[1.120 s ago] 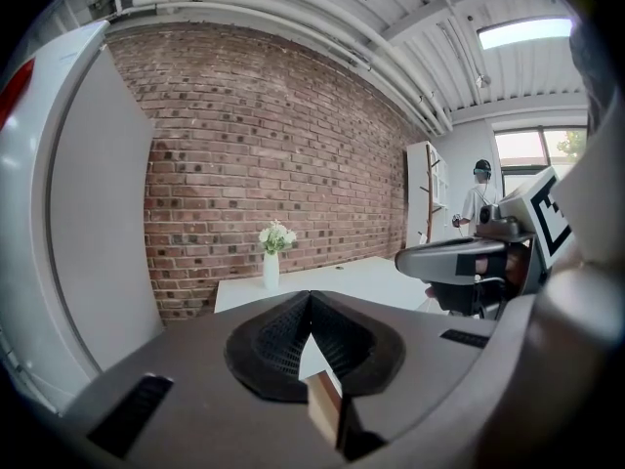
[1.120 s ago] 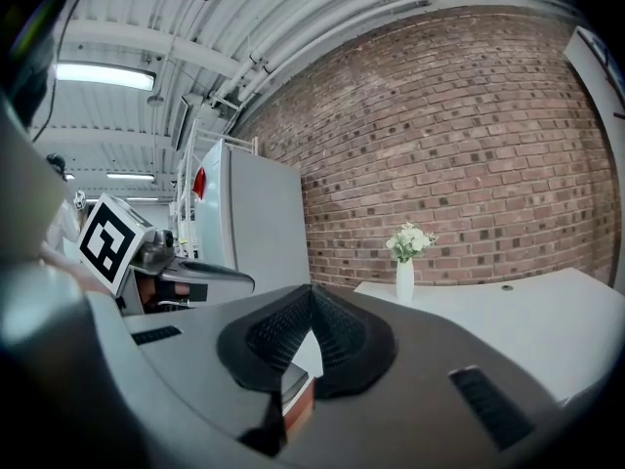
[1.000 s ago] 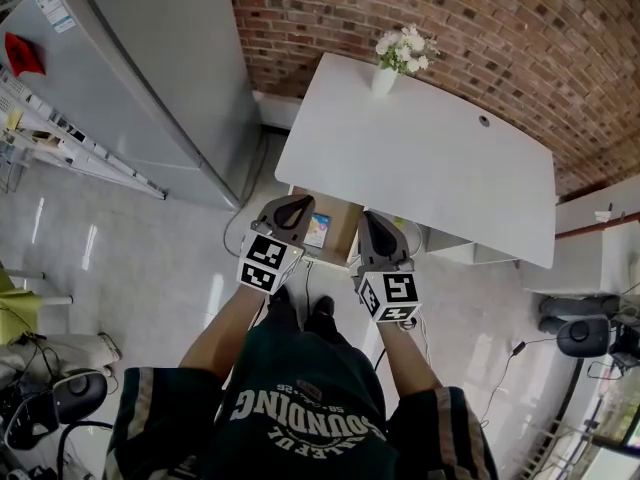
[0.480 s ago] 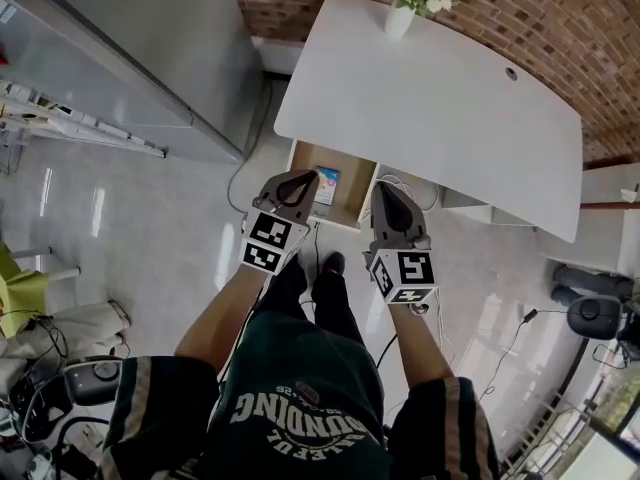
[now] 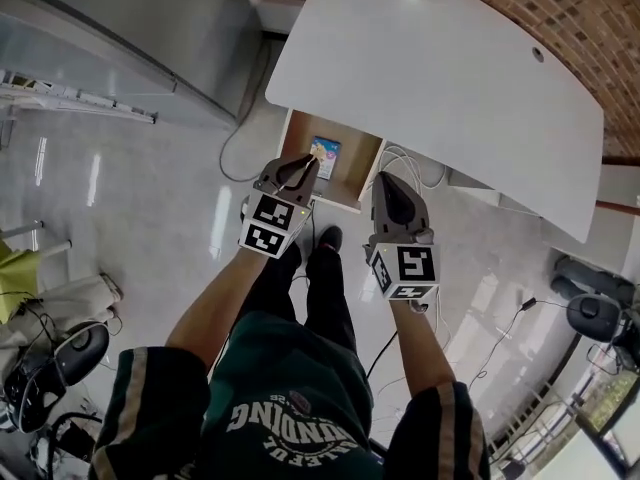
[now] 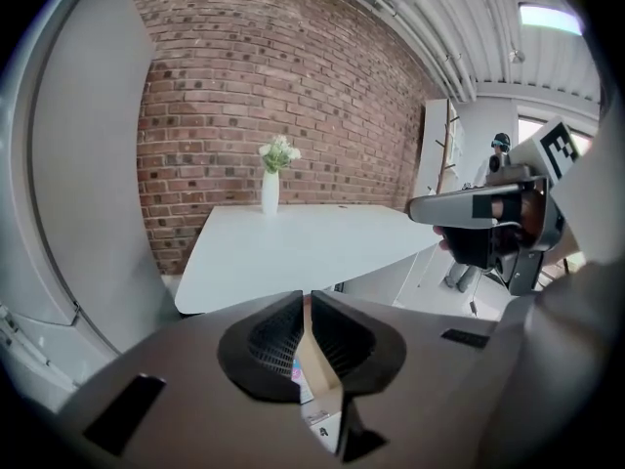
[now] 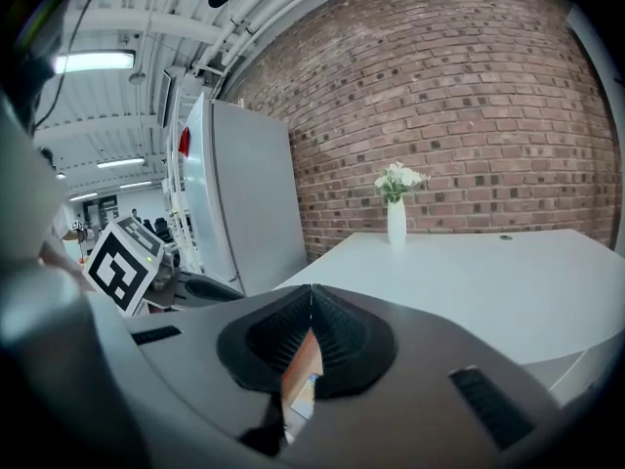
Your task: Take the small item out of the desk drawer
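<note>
Now both shut & empty: left gripper (image 5: 297, 168) & right gripper (image 5: 392, 190) side by side at front of open drawer (image 5: 358, 164) under bench (image 5: 450, 78). Small item (image 5: 324, 152) lies inside, just ahead of left gripper. Open jaws before reaching in, keep clear of walls.

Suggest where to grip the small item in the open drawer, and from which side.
Probably across its narrow width, at the near end. The item lies flat toward the back of the drawer, where the desk overhangs, so come down from the open front side. The left gripper is nearest but shut: open it first.
</note>
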Tool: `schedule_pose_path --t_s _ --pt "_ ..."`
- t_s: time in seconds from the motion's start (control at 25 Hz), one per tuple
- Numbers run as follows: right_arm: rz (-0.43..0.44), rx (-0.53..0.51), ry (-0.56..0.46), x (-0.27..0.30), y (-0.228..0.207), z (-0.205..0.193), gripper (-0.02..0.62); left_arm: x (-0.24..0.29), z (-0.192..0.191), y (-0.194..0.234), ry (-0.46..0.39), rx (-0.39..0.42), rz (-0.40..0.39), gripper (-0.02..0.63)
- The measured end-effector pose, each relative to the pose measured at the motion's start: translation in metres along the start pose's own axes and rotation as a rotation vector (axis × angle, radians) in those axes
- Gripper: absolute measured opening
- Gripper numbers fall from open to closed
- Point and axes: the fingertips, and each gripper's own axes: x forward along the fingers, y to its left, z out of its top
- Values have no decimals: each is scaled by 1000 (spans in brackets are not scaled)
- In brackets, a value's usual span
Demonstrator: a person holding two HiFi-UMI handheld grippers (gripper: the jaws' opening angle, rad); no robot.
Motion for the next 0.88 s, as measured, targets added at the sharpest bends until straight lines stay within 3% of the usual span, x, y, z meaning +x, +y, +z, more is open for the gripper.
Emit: schedule_pose_path --t_s 0.32,0.44,0.64,0.88 --pt "17 51 48 16 3 -45 25 25 -53 13 50 -80 47 23" --pt "21 68 57 23 7 -59 25 37 -76 19 88 -114 54 112" --pt "27 90 89 29 8 -86 24 53 -102 20 126 -159 73 147" --pt "13 121 105 34 2 -111 25 82 -126 22 179 -195 87 268"
